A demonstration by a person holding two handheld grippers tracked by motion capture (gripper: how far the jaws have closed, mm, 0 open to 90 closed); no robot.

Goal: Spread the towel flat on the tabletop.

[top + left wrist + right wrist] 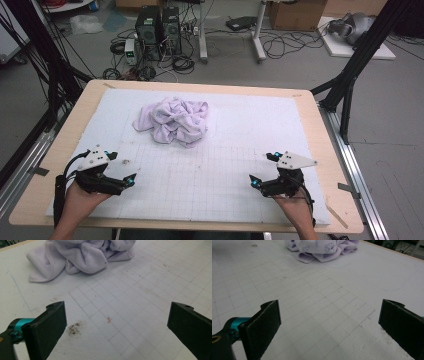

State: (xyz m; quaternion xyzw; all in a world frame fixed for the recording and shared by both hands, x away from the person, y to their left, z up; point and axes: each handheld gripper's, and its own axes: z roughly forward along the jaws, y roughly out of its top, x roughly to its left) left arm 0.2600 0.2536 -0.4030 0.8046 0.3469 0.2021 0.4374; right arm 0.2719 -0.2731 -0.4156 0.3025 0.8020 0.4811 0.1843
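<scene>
Both grippers, left [122, 170] and right [262, 169], jaws spread, empty, resting near surface [210, 175] edge; start stage—next, probably reaching forward toward crumpled towel [173, 120].

White gridded mat [210, 170] covers the wooden table [320, 145], spreading out ahead of the tongs. A dark smudge [74, 328] sits on the mat just ahead of the left tongs. Beyond the table, far past both tongs, two black computer towers [157, 27] stand on the floor among tangled cables [280, 45], with a cardboard box [295, 14] off right.
</scene>
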